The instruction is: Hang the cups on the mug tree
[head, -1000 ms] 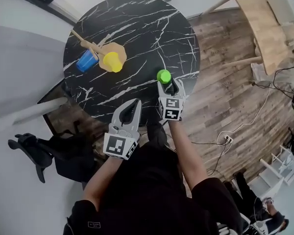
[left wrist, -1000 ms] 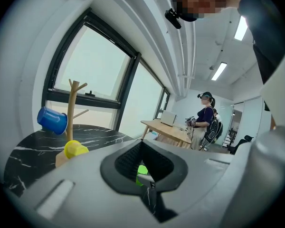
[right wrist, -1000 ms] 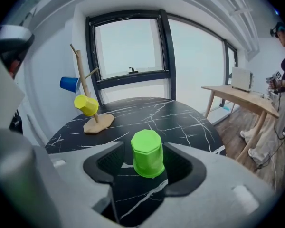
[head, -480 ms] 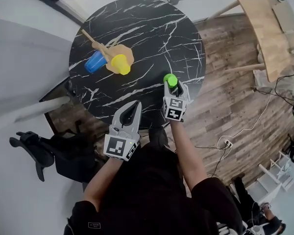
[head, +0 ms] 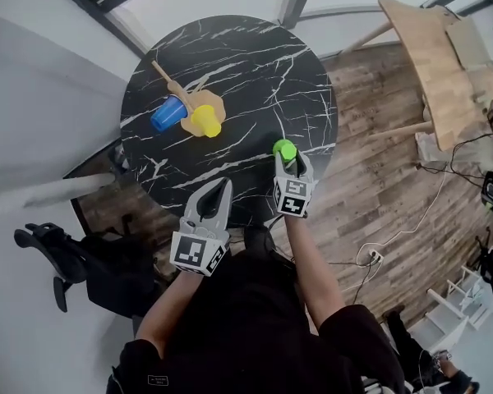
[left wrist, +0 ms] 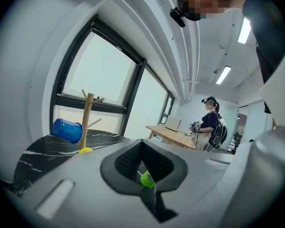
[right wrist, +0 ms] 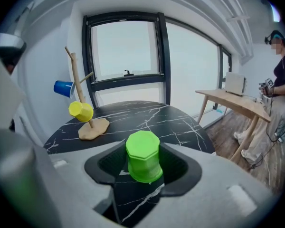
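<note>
A green cup (right wrist: 143, 156) stands upside down on the black marble table (head: 246, 64) near its right front edge. My right gripper (right wrist: 143, 167) has just been closing, and its jaws now grip the cup's sides. The cup also shows in the head view (head: 284, 148) at that gripper's (head: 289, 161) tips. The wooden mug tree (head: 181, 97) stands at the far left, with a blue cup (head: 168, 114) and a yellow cup (head: 205, 121) hanging on its pegs. My left gripper (head: 218, 189) hovers shut and empty over the table's front edge.
A light wooden table (head: 431, 43) stands to the right on the plank floor, with a person (right wrist: 280, 80) beside it. Cables and a socket strip (head: 378, 236) lie on the floor. A dark chair (head: 57, 257) stands at the left, by the wall.
The right gripper's jaws have drawn in around the green cup, which stays on the table. My left gripper has edged slightly forward and up. The cups on the tree have not moved.
</note>
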A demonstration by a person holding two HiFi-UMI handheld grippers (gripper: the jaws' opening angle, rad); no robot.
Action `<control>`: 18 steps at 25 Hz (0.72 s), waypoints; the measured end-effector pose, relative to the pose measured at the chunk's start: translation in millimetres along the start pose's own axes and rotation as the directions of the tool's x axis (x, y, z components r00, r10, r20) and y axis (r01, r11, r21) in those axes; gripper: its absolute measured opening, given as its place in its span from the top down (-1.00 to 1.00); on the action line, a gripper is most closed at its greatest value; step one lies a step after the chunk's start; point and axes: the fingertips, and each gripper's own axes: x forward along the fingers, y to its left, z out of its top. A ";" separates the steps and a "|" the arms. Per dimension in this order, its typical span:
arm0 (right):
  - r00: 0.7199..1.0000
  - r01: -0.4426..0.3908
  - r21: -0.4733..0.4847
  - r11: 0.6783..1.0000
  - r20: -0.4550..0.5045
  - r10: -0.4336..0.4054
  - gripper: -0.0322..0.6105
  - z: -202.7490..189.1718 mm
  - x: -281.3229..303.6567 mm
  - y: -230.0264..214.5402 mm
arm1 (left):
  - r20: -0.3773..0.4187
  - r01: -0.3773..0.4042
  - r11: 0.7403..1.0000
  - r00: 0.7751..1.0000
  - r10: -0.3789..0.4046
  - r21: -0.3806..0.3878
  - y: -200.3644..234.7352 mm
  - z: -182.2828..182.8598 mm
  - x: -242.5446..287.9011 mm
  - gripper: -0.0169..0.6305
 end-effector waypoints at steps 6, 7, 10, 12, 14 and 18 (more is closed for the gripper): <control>0.998 -0.044 -0.025 0.999 0.042 0.045 0.23 24.5 -27.5 20.4 | 0.039 -0.015 1.000 0.999 0.015 0.017 2.9 20.0 -17.8 0.97; 0.997 -0.052 -0.033 0.998 0.049 0.053 0.23 29.6 -31.3 24.3 | 0.050 -0.018 1.000 0.999 0.017 0.020 3.7 24.7 -20.6 0.97; 0.994 -0.079 -0.051 0.996 0.076 0.082 0.24 47.6 -41.2 35.9 | 0.072 -0.035 0.998 0.997 0.032 0.046 8.5 35.9 -27.2 0.97; 0.990 -0.099 -0.057 0.993 0.094 0.104 0.24 58.7 -48.0 45.1 | 0.079 -0.050 0.997 0.996 0.045 0.054 14.1 40.2 -32.4 0.97; 0.986 -0.114 -0.071 0.991 0.112 0.121 0.24 71.0 -53.7 54.3 | 0.088 -0.062 0.997 0.994 0.057 0.055 20.1 45.9 -36.8 0.97; 0.977 -0.139 -0.100 0.985 0.150 0.153 0.24 93.7 -65.0 71.0 | 0.097 -0.068 0.994 0.994 0.060 0.083 26.5 56.7 -42.8 0.97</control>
